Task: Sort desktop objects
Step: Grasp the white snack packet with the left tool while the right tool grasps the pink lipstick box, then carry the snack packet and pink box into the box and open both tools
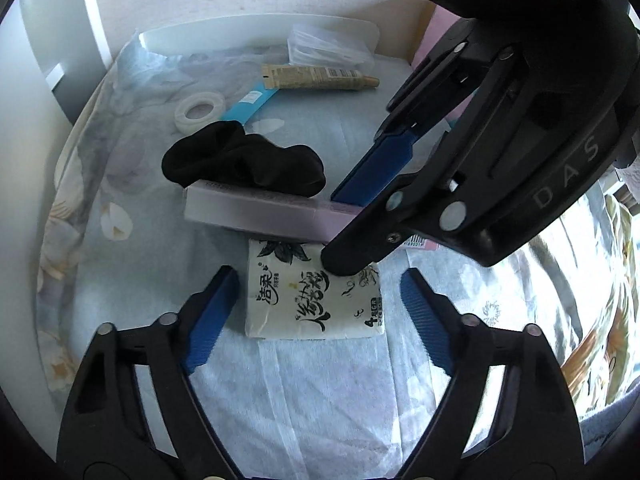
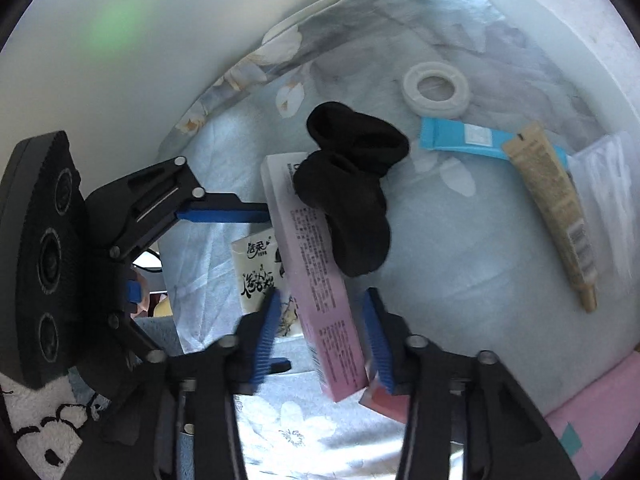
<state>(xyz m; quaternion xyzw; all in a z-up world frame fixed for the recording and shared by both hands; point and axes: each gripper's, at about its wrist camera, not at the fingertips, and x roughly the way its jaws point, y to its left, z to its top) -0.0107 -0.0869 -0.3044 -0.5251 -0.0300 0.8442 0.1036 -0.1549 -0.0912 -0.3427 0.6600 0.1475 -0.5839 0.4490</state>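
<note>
R gripper (image 2: pixel 320 340) straddles the pink-white carton (image 2: pixel 316 280); L gripper (image 1: pixel 316 316) spread wide over the tissue pack (image 1: pixel 312 292).

Carton: long rectangular cardboard box w/ fine print, pink fading to white, long axis running away from R wrist cam, far end under a crumpled black sock (image 2: pixel 352 200) (soft knit). R's ribbed blue pads sit either side of the near end, partly open; can't tell if they touch it. R comes in from upper right in L view, angled down. Tissue pack: glossy white plastic, black calligraphy, flat on pale blue floral cloth (image 1: pixel 120 280), partly under the carton. L holds nothing. Farther back: white tape ring (image 1: pixel 200 110), beige tube (image 1: pixel 320 76) lying across a flat blue tube (image 1: pixel 250 102), clear plastic case (image 1: pixel 328 46).
</note>
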